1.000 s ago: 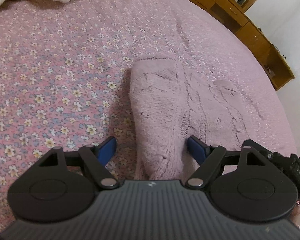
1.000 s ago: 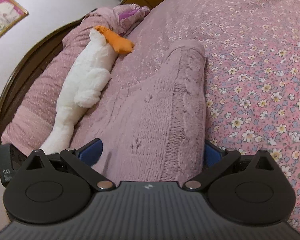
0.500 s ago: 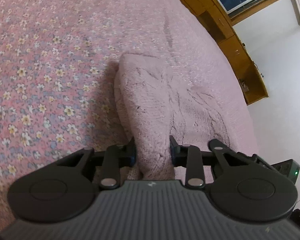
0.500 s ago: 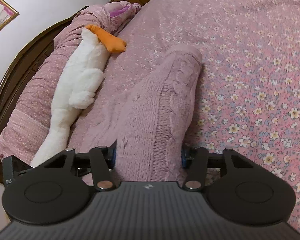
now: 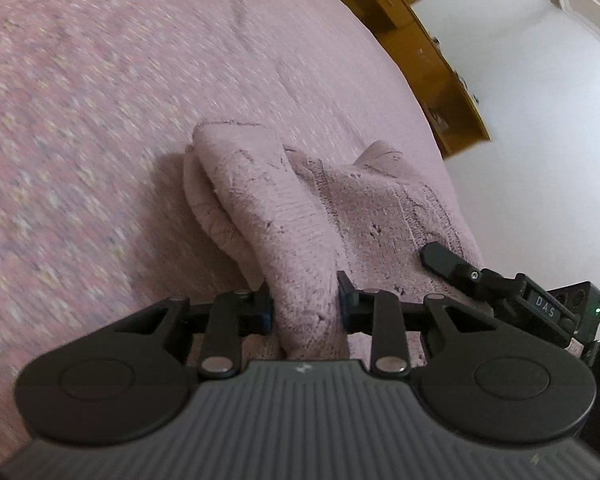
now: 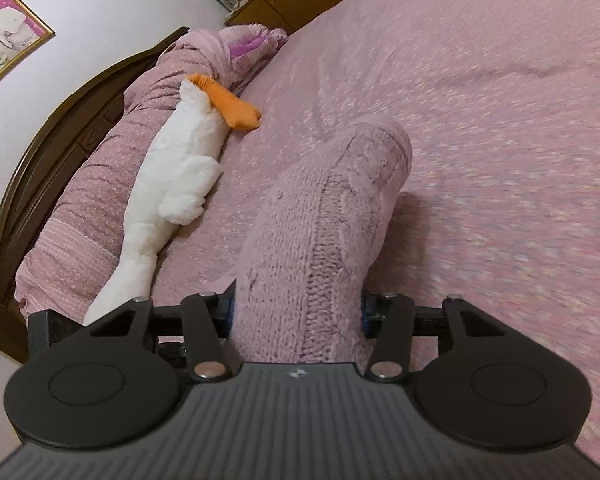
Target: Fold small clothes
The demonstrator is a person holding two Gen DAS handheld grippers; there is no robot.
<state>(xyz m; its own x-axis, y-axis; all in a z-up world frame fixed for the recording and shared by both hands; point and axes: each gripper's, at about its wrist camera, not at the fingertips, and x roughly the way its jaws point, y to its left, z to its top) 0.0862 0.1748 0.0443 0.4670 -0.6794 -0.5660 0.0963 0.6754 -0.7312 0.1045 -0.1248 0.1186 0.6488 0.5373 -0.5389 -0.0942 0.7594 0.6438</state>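
- On the pink bed (image 5: 140, 80), left view: the left gripper (image 5: 304, 304) has just squeezed onto the pink sweater (image 5: 268, 208), lifting its edge.
- Right view: the right gripper (image 6: 296, 314) also just clamped the sweater (image 6: 320, 220). Both corners held, so folding can start.

The sweater (image 6: 320, 216) lies on the bed (image 6: 500, 120), with the plush toy (image 6: 172, 184) to its left.

A fuzzy mauve cable-knit sweater (image 6: 320, 216) — soft, matt wool — lies on a quilted cotton bedspread (image 6: 500, 120). Matt black plastic grippers, left (image 5: 305, 307) and right (image 6: 296, 312), show ribbed casings and bright metal rivets. A plush white toy (image 6: 172, 168) rests near a dark, glossy wooden headboard (image 6: 60, 120).
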